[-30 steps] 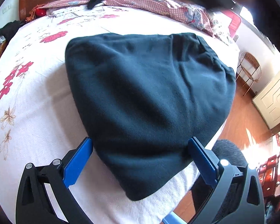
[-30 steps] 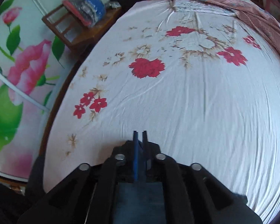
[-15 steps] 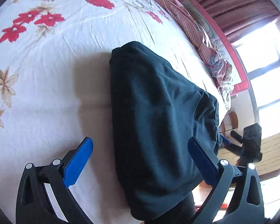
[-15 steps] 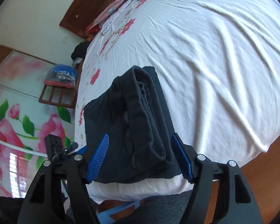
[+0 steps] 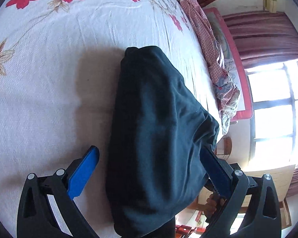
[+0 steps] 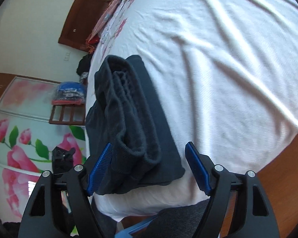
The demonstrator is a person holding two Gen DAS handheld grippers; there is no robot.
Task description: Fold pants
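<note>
The dark navy pants lie folded in a thick bundle near the edge of the white flowered bed sheet. My left gripper is open, its blue pads on either side of the bundle's near end. In the right wrist view the pants show their stacked folded layers. My right gripper is open and straddles that end of the bundle. Neither gripper pinches the cloth.
A red patterned quilt lies along the far side of the bed. A window and curtains are beyond it. A wooden headboard, a chair with bagged clothes and a flowered wardrobe door stand beside the bed. The bed edge drops to a wooden floor.
My right gripper went from shut over bare sheet to open around the folded pants. Both grippers have closed in on opposite ends of the bundle and tilted sideways.
</note>
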